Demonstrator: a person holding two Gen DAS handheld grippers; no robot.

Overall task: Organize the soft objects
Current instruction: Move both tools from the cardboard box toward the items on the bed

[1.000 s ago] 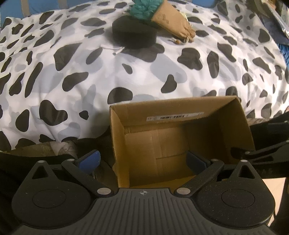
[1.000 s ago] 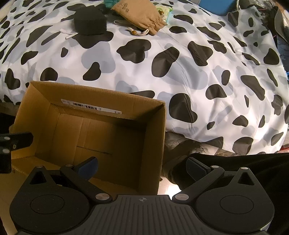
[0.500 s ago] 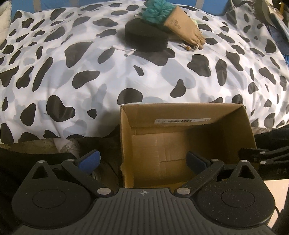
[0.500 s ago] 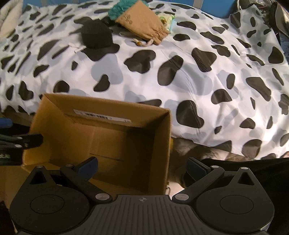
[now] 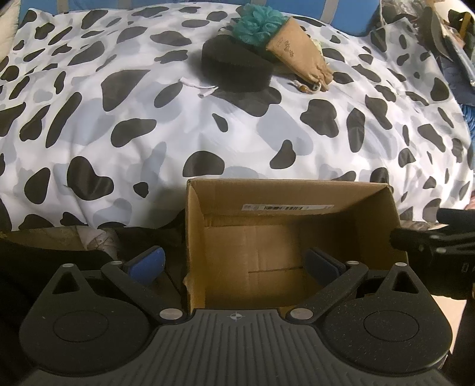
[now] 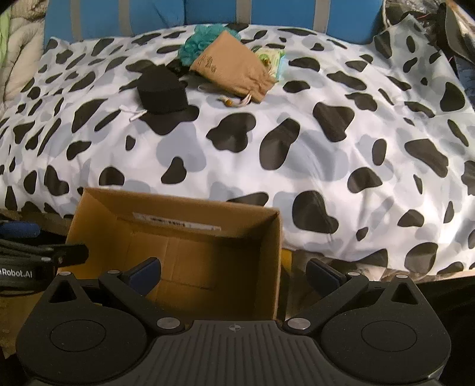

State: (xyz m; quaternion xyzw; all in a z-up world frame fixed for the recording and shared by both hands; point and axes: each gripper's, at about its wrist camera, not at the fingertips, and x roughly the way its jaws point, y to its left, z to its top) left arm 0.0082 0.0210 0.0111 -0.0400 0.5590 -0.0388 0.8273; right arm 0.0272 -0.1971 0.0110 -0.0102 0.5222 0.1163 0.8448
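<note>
Soft objects sit bunched together at the far side of the bed, well apart from both tools: a black foam sponge (image 5: 236,69), a teal mesh pouf (image 5: 257,20) behind it, a tan drawstring pouch (image 5: 298,55) leaning across the pouf, and in the right wrist view a pale green packet (image 6: 271,59) peeking out beyond the pouch. All of it looks light and squashy, so my read is that nothing here needs a hard squeeze. The sponge should give under the pads and spring back; take it across its thick middle. The pouch is limp cloth, probably best pinched at the gathered neck near the beaded cord (image 5: 308,87), since the body may sag. The pouf is airy mesh that could snag, so grab a deep handful.

Left tool (image 5: 234,264) is spread wide and carrying nothing, one pad outside the cardboard box (image 5: 196,237) and one over its bare floor. Right tool (image 6: 233,274) is likewise wide apart with nothing in it, straddling the box's right wall. The box stands open at the near edge of the cow-print duvet (image 5: 148,148), nothing inside. Between box and pile lies only a broad stretch of duvet; a small white tag (image 5: 197,87) lies beside the sponge. Clutter crowds the far right, clear of the route
</note>
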